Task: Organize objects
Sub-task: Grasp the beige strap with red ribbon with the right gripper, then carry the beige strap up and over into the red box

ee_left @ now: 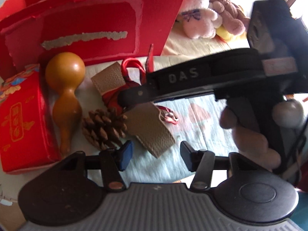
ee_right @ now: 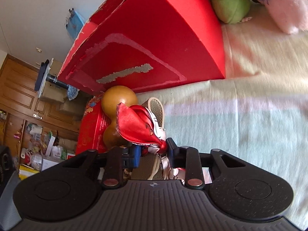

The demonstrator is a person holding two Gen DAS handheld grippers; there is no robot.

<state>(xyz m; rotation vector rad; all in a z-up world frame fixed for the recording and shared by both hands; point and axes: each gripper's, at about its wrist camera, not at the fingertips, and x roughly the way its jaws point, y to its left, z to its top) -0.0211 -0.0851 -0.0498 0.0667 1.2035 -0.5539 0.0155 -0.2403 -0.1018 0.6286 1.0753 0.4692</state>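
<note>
Your right gripper (ee_right: 153,152) pinches the red scarf (ee_right: 138,127), jaws nearly closed on its knot, just before the gourd (ee_right: 115,100). It looks light, slippery and limp, so hold the bunched part. The left gripper (ee_left: 156,155) hangs open, empty. "DAS" reads on the right gripper's arm.

Pink plush rabbit (ee_left: 198,13) with a blue bow, lying against a brown plush bear (ee_left: 229,13) at the far edge of the bed; yellow plush (ee_left: 227,32) just under them. Green plush (ee_right: 231,5) beside the rabbit. Pale striped bedspread (ee_right: 250,115) underneath. Beyond, wooden wardrobe doors (ee_right: 17,88), cluttered floor.
</note>
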